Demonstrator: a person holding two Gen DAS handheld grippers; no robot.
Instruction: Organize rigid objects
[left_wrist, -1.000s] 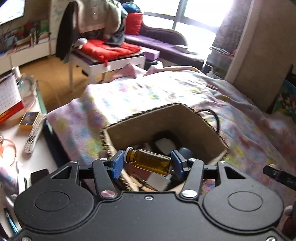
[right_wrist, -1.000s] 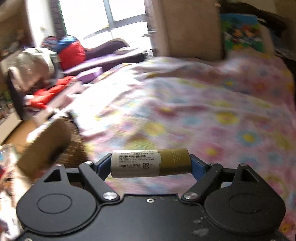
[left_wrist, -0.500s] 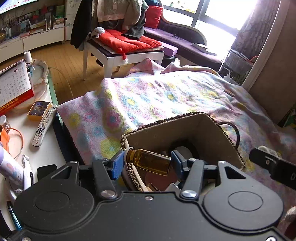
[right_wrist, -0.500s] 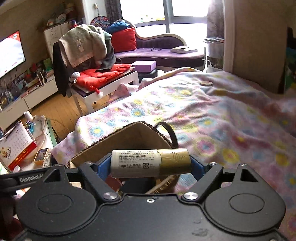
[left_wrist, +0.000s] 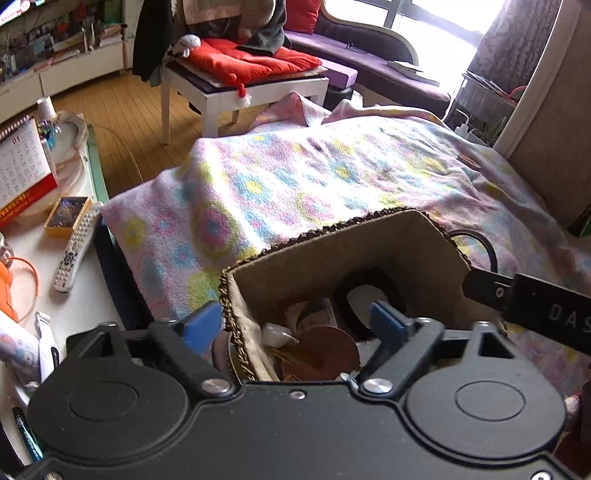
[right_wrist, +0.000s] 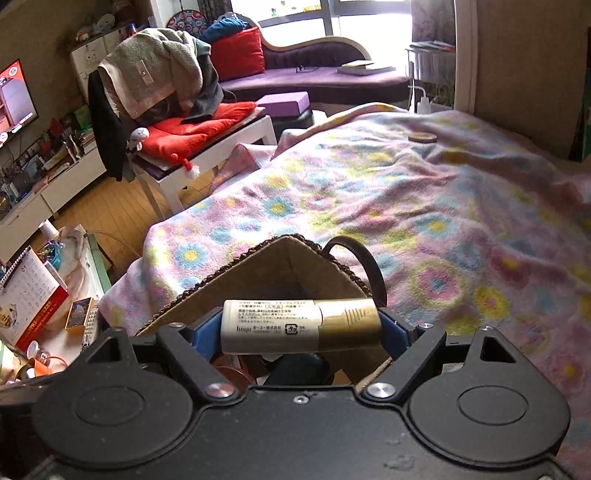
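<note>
A tan fabric-lined basket (left_wrist: 332, 251) with a braided rim stands on the flowered blanket and holds several small items, among them a copper-coloured round piece (left_wrist: 325, 349). My left gripper (left_wrist: 293, 321) hangs over its near left corner. Its jaws are opening and nothing is between the blue pads. In the right wrist view my right gripper (right_wrist: 301, 326) is shut on a white and gold tube (right_wrist: 295, 325), held crosswise above the basket (right_wrist: 280, 266). One black finger (left_wrist: 487, 288) of the right gripper reaches in from the right at the basket's rim.
A flowered blanket (right_wrist: 406, 206) covers the bed, with a small wooden disc (right_wrist: 423, 137) far back. At left a side table carries a calendar (left_wrist: 22, 166), a remote (left_wrist: 75, 247) and a small yellow box (left_wrist: 66, 216). A white bench with red cushions (left_wrist: 243, 62) stands beyond.
My left gripper opened and let go of the amber bottle, which is gone from between the pads. The right gripper swung left with its tube until it hung over the basket.
</note>
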